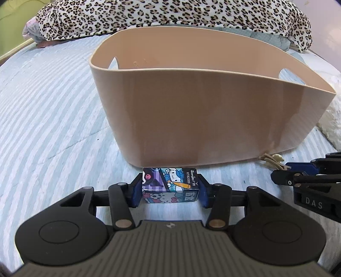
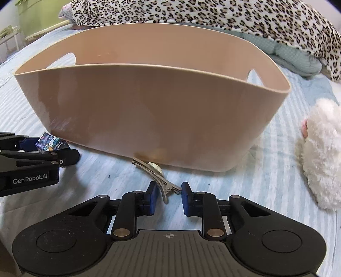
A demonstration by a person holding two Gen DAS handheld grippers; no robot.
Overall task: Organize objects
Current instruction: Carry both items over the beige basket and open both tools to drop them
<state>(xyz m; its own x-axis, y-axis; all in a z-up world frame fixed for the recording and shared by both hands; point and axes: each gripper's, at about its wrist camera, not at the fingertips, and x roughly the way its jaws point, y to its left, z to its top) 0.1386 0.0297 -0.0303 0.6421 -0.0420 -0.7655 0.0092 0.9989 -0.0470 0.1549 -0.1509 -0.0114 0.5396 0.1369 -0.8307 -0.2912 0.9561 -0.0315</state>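
A small cartoon-printed box (image 1: pixel 170 185) sits on the bed in front of a tall beige basket (image 1: pixel 202 119). My left gripper (image 1: pixel 170 189) is shut on the box, its blue pads touching both sides. The box also shows in the right wrist view (image 2: pixel 51 144), as does the basket (image 2: pixel 153 115). A metal hair clip (image 2: pixel 156 176) with a pale ornament lies at the basket's base. My right gripper (image 2: pixel 168 197) is open, its pads on either side of the clip's near end. The clip also shows in the left wrist view (image 1: pixel 271 159). The basket's inside floor is hidden.
The bed has a light blue striped sheet (image 1: pixel 53 119). A leopard-print blanket (image 1: pixel 170 15) lies behind the basket. A white fluffy plush (image 2: pixel 321 153) lies to the right of the basket. A teal cloth (image 2: pixel 294 57) sits at the back right.
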